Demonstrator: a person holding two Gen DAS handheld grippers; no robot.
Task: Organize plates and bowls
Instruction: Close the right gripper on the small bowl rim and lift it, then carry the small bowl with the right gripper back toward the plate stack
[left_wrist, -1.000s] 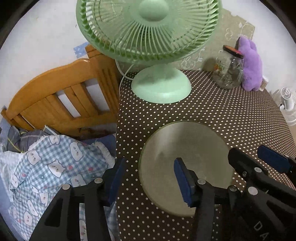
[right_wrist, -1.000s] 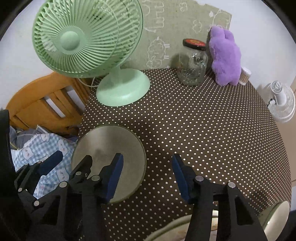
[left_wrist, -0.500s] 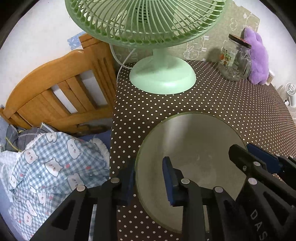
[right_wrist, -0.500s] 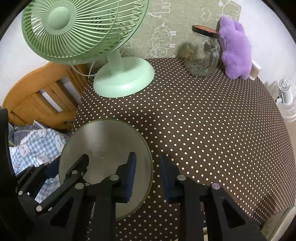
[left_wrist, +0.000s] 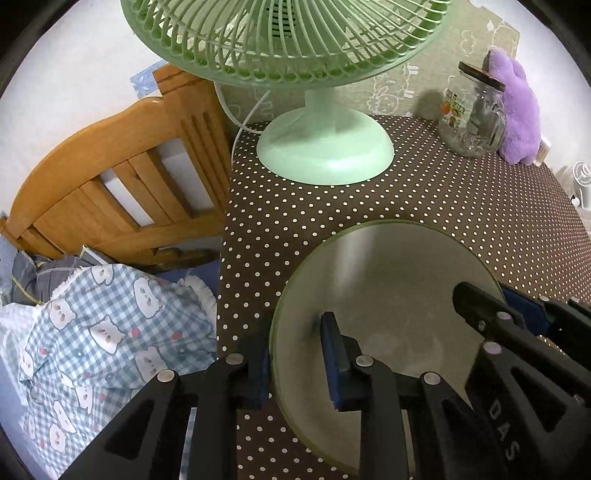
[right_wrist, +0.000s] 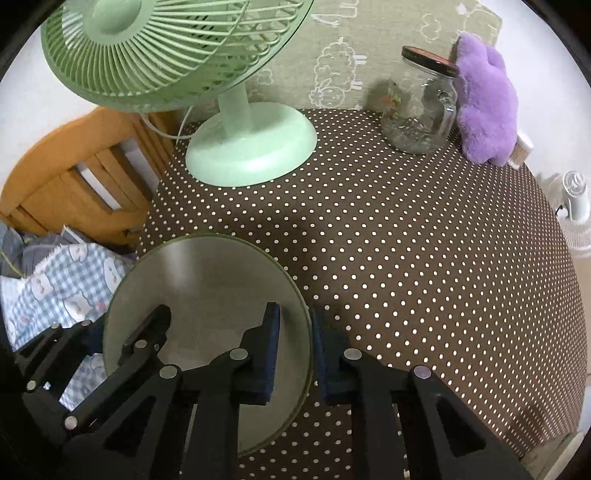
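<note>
A round pale grey-green plate (left_wrist: 384, 280) lies on the brown polka-dot tablecloth near the table's left edge; it also shows in the right wrist view (right_wrist: 207, 288). My left gripper (left_wrist: 295, 358) is closed on the plate's left rim, one finger under it, one on top. My right gripper (right_wrist: 295, 350) is closed on the plate's right rim the same way. Each gripper shows in the other's view.
A mint-green table fan (right_wrist: 251, 147) stands at the back left of the table (right_wrist: 424, 258). A glass jar (right_wrist: 421, 110) and a purple plush toy (right_wrist: 484, 99) stand at the back right. A wooden bed frame (left_wrist: 110, 184) and a checked blanket (left_wrist: 103, 325) lie left of the table.
Both grippers moved in toward the plate and narrowed from wide open until their jaws closed on opposite rims of the plate.
</note>
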